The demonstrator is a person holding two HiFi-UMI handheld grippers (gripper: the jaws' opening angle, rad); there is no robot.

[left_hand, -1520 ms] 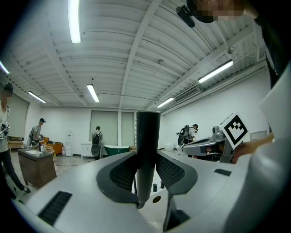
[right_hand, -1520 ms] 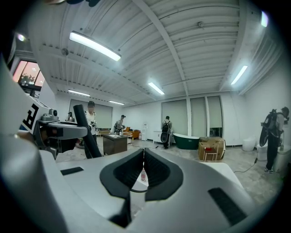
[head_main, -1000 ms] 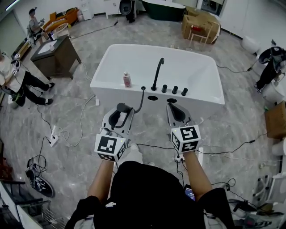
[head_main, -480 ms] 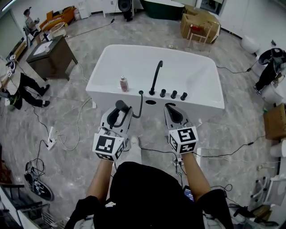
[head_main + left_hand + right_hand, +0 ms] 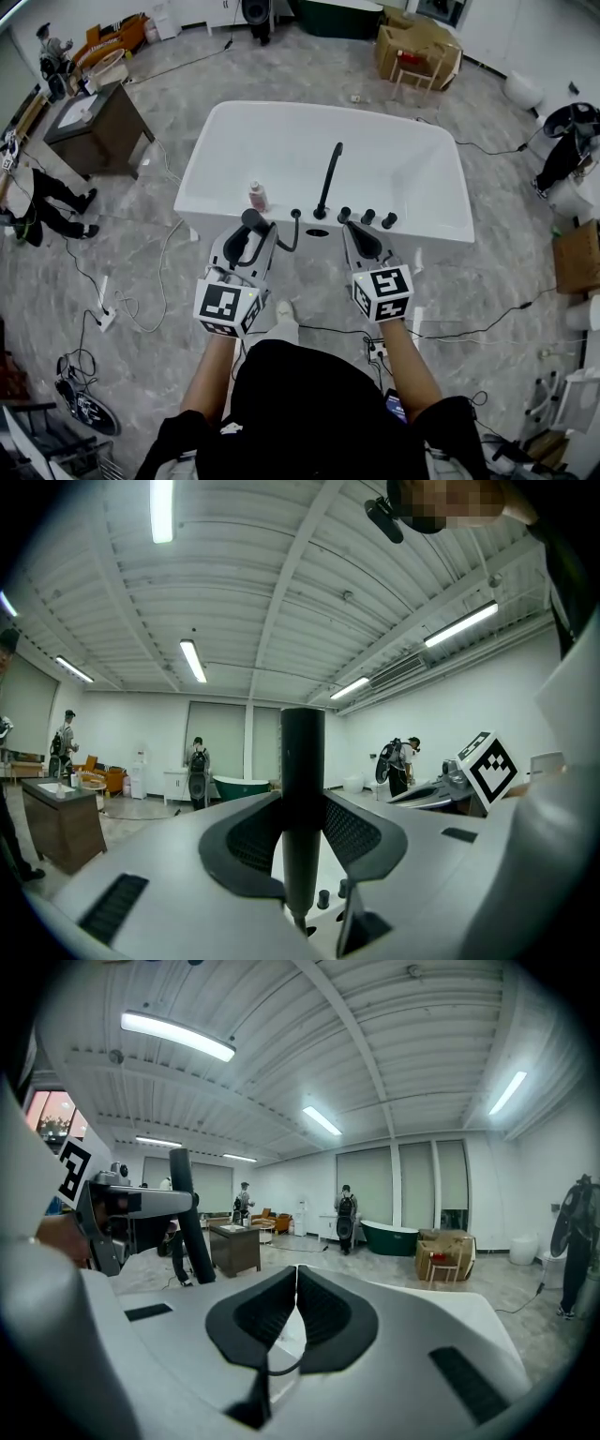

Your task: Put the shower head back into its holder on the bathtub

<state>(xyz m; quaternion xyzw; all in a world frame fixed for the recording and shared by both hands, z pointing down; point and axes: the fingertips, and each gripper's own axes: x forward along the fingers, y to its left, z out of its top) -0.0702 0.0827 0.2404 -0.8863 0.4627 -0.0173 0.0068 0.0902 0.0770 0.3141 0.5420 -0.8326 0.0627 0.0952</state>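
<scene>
left tool [image 5: 253, 234]: pinching shower head [image 5: 302, 789] | right tool [image 5: 360, 231]: pressed together | hose [image 5: 292, 228] partly hidden

Bathtub [image 5: 427, 228] is dead ahead, long side toward the person. Along its near rim, left to right: bottle [image 5: 256, 195], faucet [image 5: 328, 178], then three knobs [image 5: 367, 217], with an oval opening [image 5: 317, 232] just in front of the faucet. Left gripper [image 5: 249, 239], shower head [image 5: 302, 789] between its jaws, sits left of that opening, and the right gripper [image 5: 364, 234] is just before the knobs. Cabinet [image 5: 89, 117] is off to the left, boxes [image 5: 412, 47] behind the tub.
</scene>
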